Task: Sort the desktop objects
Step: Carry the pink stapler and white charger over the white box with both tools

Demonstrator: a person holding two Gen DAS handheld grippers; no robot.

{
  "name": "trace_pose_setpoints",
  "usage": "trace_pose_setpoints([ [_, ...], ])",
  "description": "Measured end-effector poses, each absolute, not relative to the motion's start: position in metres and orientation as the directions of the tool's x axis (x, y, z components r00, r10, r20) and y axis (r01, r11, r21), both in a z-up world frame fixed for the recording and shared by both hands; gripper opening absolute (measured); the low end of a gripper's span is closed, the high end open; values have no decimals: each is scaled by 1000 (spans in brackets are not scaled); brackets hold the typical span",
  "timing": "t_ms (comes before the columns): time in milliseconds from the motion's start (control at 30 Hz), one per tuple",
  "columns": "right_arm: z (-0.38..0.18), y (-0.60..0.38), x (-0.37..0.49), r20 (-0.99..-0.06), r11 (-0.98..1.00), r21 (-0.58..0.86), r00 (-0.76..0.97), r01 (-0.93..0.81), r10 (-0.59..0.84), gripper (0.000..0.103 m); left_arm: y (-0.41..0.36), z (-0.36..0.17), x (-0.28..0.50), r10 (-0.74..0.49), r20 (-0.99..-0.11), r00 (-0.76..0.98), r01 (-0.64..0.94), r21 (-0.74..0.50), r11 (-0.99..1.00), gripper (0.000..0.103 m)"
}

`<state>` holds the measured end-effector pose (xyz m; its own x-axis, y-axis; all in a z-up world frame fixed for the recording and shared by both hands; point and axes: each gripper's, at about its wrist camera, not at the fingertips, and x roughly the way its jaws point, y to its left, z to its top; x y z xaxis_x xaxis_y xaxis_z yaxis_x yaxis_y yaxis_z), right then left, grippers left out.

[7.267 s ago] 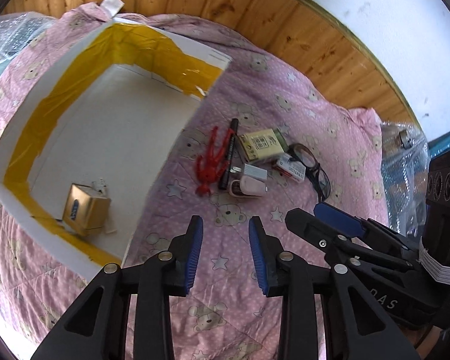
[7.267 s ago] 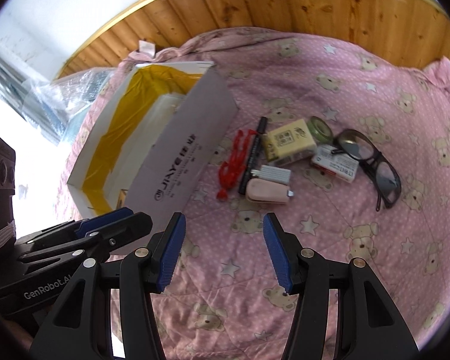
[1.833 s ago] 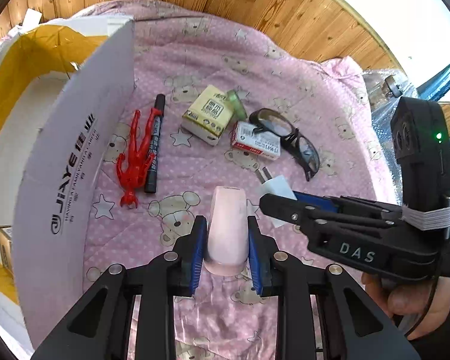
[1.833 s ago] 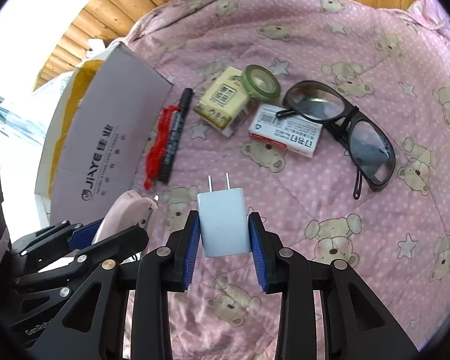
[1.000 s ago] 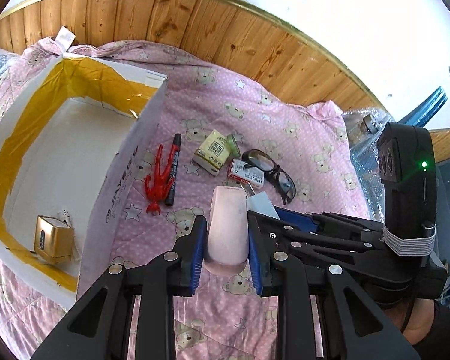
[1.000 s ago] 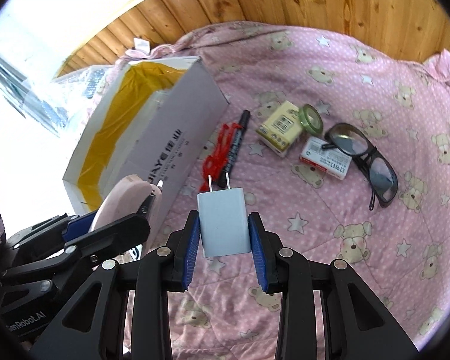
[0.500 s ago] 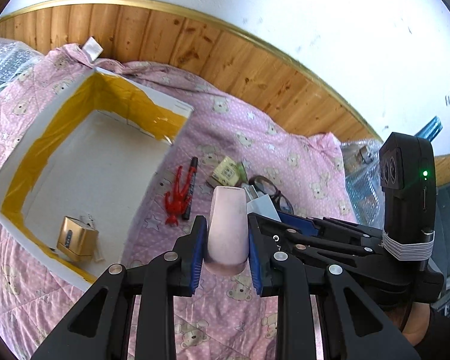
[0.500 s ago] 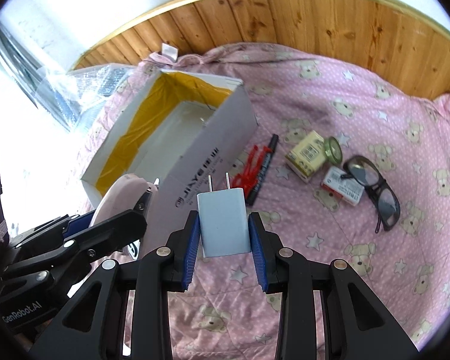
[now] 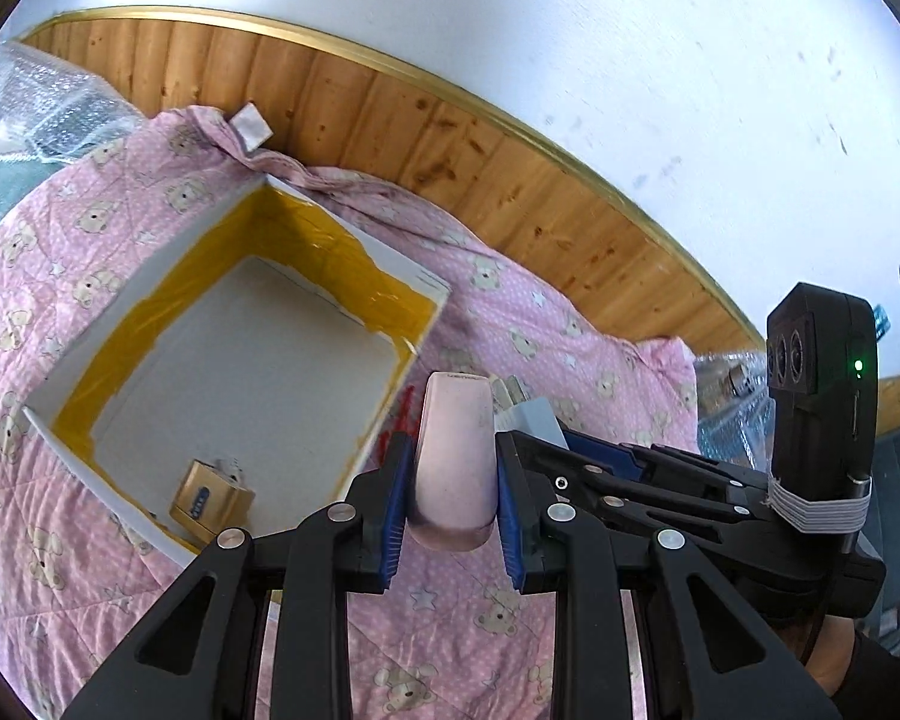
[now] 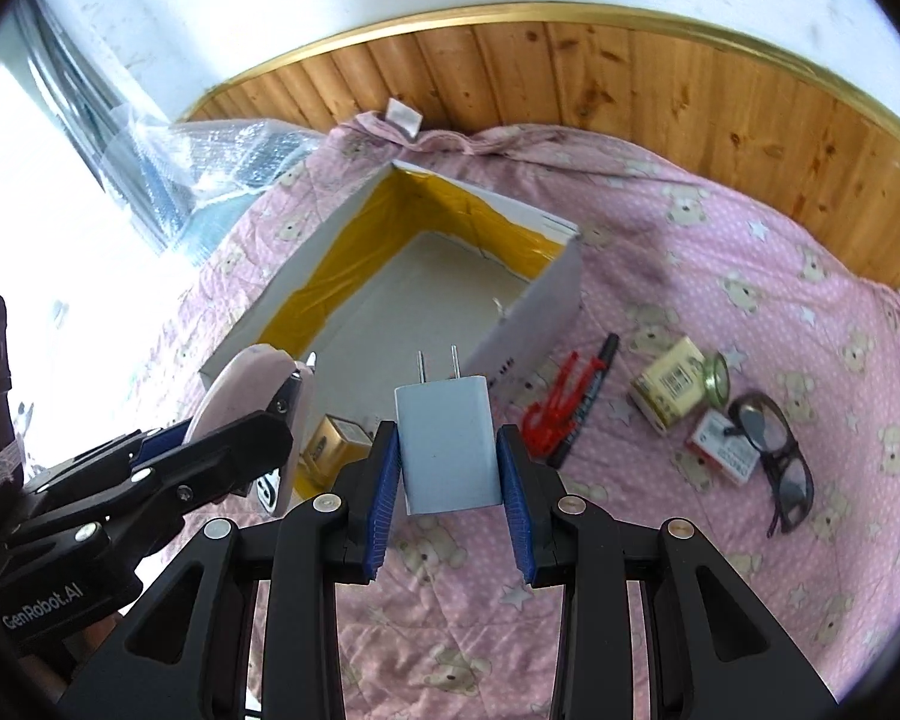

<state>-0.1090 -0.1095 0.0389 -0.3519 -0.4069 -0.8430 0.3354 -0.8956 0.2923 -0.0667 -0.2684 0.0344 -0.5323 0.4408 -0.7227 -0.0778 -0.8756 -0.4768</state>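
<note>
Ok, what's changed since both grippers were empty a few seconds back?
The left gripper has closed on the pink case and the right gripper on the white charger; both are lifted off the blanket and carried toward the open box. The gold box inside, the red figure, marker and glasses stayed put.

We see bright daylight in both pictures. In the right wrist view, the window (image 10: 42, 192) at the far left glows so white that its details are lost. The white wall (image 9: 570, 30) shines too. The round lens bends the wooden panel (image 10: 570, 72) into a curve, and the corners go black. The pink quilt (image 10: 750, 570) looks a little soft near the edges. Shadows are gentle.
</note>
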Motion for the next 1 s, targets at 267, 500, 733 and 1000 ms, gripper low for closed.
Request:
trace_pose_setpoints([
  [267, 44, -133, -119, -842, -883, 281, -345, 375, -415, 34, -290, 33, -72, 421, -717, -555, -36, -485, -874, 27],
  [500, 45, -147, -128, -844, -876, 278, -336, 394, -419, 34, -303, 34, -78, 408, -714, -569, -16, -486, -874, 27],
  [733, 45, -163, -137, -845, -866, 271, -328, 419, -423, 34, -317, 33, -87, 389, -718, -577, 8, -481, -876, 27],
  [1000, 42, -183, -150, -850, -855, 263, -312, 447, -425, 34, -330, 29, -98, 370, -725, -581, 34, -476, -879, 27],
])
